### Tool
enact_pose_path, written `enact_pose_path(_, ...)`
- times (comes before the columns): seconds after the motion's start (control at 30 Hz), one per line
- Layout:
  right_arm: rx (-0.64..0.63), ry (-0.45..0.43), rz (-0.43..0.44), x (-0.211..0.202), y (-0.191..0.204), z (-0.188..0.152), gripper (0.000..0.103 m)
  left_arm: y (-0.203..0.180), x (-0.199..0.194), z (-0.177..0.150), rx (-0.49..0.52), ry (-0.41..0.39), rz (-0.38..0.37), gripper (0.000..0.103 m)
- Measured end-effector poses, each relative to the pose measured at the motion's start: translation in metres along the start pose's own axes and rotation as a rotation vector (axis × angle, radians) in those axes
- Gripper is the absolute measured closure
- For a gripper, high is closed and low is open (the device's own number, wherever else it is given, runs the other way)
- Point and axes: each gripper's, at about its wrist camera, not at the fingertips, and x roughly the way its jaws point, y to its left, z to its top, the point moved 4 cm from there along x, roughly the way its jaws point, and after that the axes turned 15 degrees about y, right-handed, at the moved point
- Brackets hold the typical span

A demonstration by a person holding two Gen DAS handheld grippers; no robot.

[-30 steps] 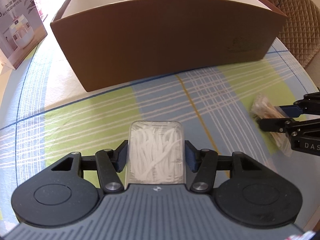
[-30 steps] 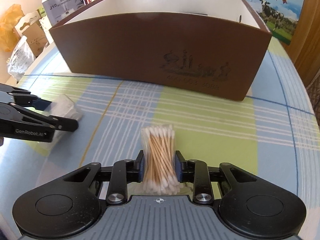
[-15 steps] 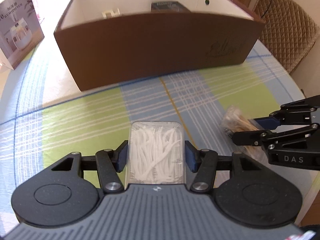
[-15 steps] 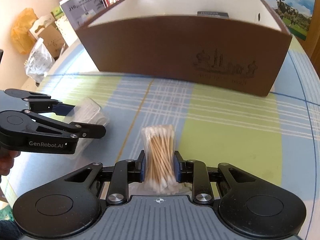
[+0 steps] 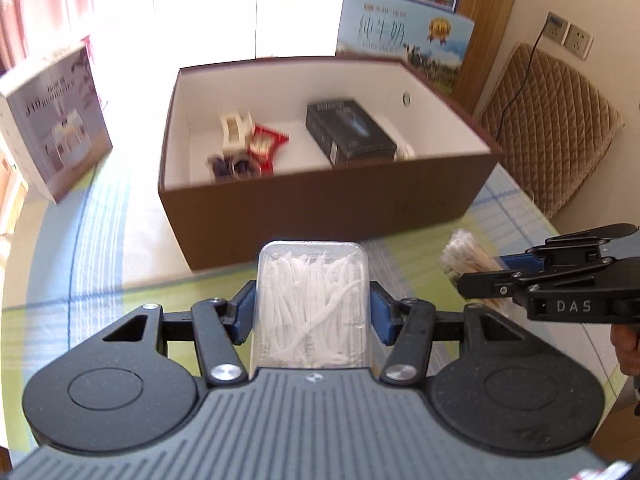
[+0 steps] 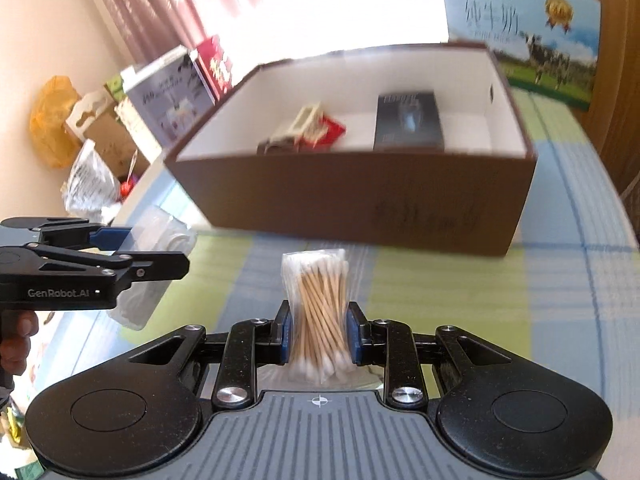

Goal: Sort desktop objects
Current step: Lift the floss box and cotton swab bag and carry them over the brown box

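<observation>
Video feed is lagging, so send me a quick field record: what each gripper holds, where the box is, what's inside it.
left gripper: shut on clear plastic case of white floss picks
right gripper: shut on clear bag of wooden cotton swabs
brown open-top cardboard box: on the checked tablecloth, ahead of both grippers
box contents: black rectangular carton, small cream holder, red packet, dark blurred item

A table [image 5: 100, 256] covered in a blue, green and white plaid cloth carries an open brown cardboard box [image 5: 320, 208]. A white humidifier carton [image 5: 56, 128] stands near the box, a milk carton [image 6: 532, 36] behind it.
</observation>
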Motion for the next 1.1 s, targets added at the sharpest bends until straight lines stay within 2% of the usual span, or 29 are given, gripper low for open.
enact_pose_path(0.27,0.004,-0.093,-0.008,-0.023,-0.008,0.038,0.079,0.006,-0.015,0.031,0.006,-0.065,0.015,0.051)
enact_pose_path(0.5,-0.017,-0.145,-0.017,-0.027,-0.005,0.077,0.079,0.013,-0.015,0.066,0.007,-0.097,0.029,0.051)
enact_pose_path(0.8,-0.007,-0.151,-0.005,-0.013,-0.005,0.114,0.079,0.025,-0.001,0.105,0.004,-0.107,0.064,0.051)
enact_pose_path(1.1,-0.006,-0.117,-0.019,0.013,-0.011,0.146,0.079,0.038,0.023,0.132,0.005,-0.077,0.095,0.051)
